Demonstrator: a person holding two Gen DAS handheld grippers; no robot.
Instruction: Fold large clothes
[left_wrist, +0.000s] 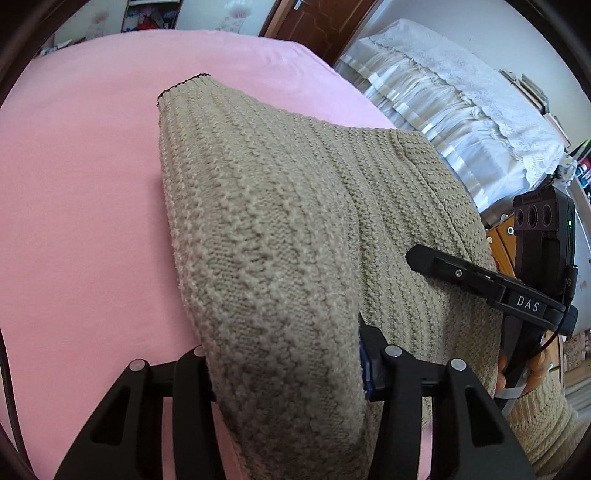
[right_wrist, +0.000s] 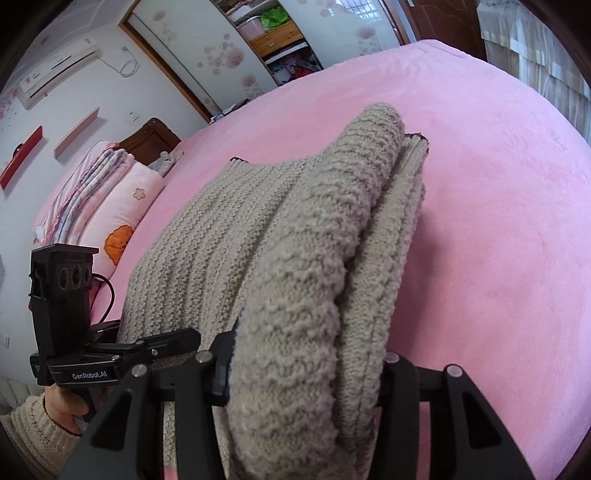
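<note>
Beige knit sweater (left_wrist: 280, 229) folded in thick layers, lying on pink bed (left_wrist: 81, 177). Left gripper (left_wrist: 284, 373) clamped on near sweater edge. Right gripper (right_wrist: 306, 373) closed on folded bundle at other end. Pillows (right_wrist: 110, 206) at bed head.

The left wrist camera sits low on the left hand-held gripper (left_wrist: 288, 373), very close to the sweater (left_wrist: 295, 229), looking across the pink bed (left_wrist: 74, 184); the right wrist camera does the same from the right hand-held gripper (right_wrist: 306, 373); both views share the sweater (right_wrist: 295, 240), the bed (right_wrist: 498, 221), and each other's gripper.
</note>
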